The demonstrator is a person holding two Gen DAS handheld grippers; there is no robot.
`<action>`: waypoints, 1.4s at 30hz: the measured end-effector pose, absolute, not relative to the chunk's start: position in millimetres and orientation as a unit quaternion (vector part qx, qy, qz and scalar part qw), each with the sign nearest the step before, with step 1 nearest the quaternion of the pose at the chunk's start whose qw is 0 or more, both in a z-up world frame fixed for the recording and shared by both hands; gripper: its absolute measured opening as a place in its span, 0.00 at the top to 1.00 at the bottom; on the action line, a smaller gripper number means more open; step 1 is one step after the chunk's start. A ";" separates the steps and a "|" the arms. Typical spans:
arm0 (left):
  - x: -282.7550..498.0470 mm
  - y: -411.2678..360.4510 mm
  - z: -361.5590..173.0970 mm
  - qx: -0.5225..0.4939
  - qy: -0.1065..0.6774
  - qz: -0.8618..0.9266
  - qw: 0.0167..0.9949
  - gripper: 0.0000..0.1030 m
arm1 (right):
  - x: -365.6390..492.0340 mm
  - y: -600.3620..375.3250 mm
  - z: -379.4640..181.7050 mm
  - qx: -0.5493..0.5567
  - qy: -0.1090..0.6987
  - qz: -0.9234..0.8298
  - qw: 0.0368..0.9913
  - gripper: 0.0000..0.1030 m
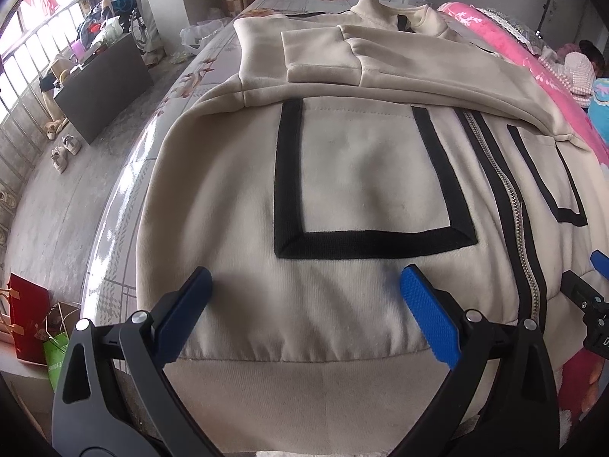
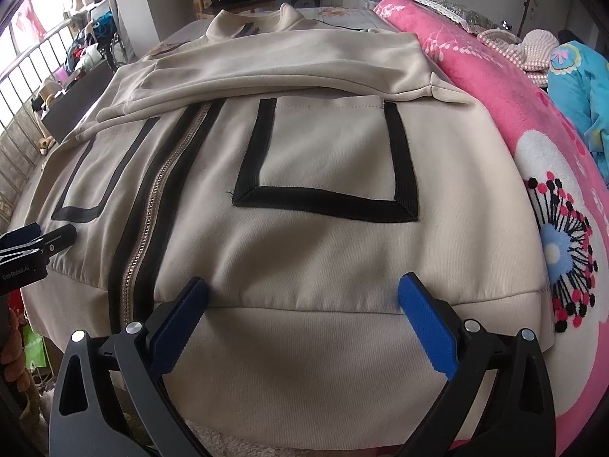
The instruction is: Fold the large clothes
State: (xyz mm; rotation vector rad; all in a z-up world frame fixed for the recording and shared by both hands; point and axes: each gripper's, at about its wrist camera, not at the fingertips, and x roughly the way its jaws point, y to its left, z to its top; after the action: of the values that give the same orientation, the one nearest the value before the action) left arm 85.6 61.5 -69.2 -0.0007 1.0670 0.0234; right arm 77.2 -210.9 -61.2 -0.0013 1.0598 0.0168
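Jacket (image 1: 361, 175) lies flat on the bed (image 1: 125, 205), front side up, with its long axis running straight away from me: waistband (image 1: 316, 388) nearest, collar (image 1: 384, 11) far. Both sleeves (image 1: 323, 57) are already folded across the chest. My left gripper (image 1: 304, 297) hangs just over the hem on the left of the zipper (image 1: 514, 205), my right gripper (image 2: 304, 293) over the hem on the other side, so each one is equally near to its own corner. Both pairs of jaws stand spread wide and hold nothing. I judge the next move is to pinch the waistband and carry it toward the collar. The cloth is thick, soft beige fleece with black ribbed bands forming square pockets (image 2: 327, 160); the waistband is ribbed and gathered. A pink flowered blanket (image 2: 533, 122) lies beside it on the right.
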 end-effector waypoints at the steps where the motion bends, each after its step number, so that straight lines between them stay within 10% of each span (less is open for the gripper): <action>1: 84.5 61.8 -69.3 0.001 0.504 0.009 0.864 0.06 | 76.5 -211.0 -61.3 -0.001 0.503 0.009 0.864 0.06; 21: -34.8 133.6 -55.0 -0.041 0.456 -0.012 0.889 0.08 | 76.1 -215.7 -63.3 -0.002 0.484 0.038 0.874 0.06; 31: -16.6 139.2 -93.7 -0.124 0.500 -0.071 0.854 0.43 | 76.8 -216.4 -63.5 -0.002 0.485 0.039 0.873 0.06; 42: -7.8 161.4 -112.9 -0.216 0.492 -0.112 0.836 0.44 | 76.4 -215.7 -64.3 -0.001 0.483 0.038 0.875 0.06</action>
State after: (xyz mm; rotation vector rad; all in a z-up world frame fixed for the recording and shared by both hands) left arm -7.8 161.4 -112.9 -0.4576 1.0413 -0.2365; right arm 76.4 -215.7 -64.2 -0.0025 1.0093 0.0794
